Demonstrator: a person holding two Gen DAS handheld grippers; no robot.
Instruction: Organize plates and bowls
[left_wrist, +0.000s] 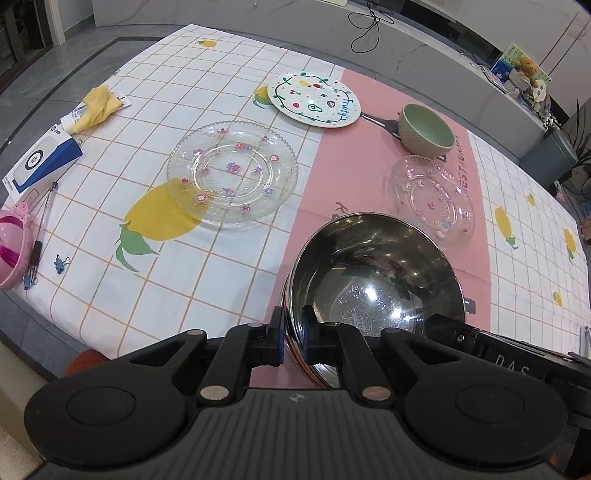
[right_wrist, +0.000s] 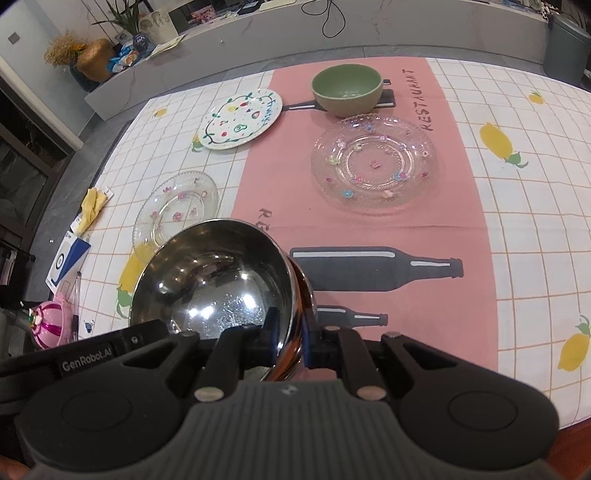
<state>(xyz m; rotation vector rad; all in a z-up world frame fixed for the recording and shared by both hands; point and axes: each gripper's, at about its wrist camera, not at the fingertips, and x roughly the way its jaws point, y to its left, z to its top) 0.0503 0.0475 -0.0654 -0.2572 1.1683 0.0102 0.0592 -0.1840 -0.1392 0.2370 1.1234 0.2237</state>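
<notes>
A shiny steel bowl (left_wrist: 373, 280) hangs over the pink strip of the tablecloth, held from both sides. My left gripper (left_wrist: 293, 332) is shut on its left rim, one pad inside and one outside. My right gripper (right_wrist: 291, 332) is shut on the steel bowl (right_wrist: 218, 284) at its right rim. On the table lie a large clear glass plate (left_wrist: 232, 173) with flower dots, a second clear glass plate (left_wrist: 430, 197), a white painted plate (left_wrist: 314, 99) and a green bowl (left_wrist: 424, 129). In the right wrist view these are the glass plate (right_wrist: 375, 162), glass plate (right_wrist: 177, 210), white plate (right_wrist: 240, 120) and green bowl (right_wrist: 345, 88).
Along the table's left edge lie a yellow cloth (left_wrist: 98, 107), a blue and white box (left_wrist: 40, 162), a pen (left_wrist: 40, 236), a blue clip (left_wrist: 61, 263) and a pink round container (left_wrist: 11, 251). A grey bin (right_wrist: 567, 42) stands beyond the table's far corner.
</notes>
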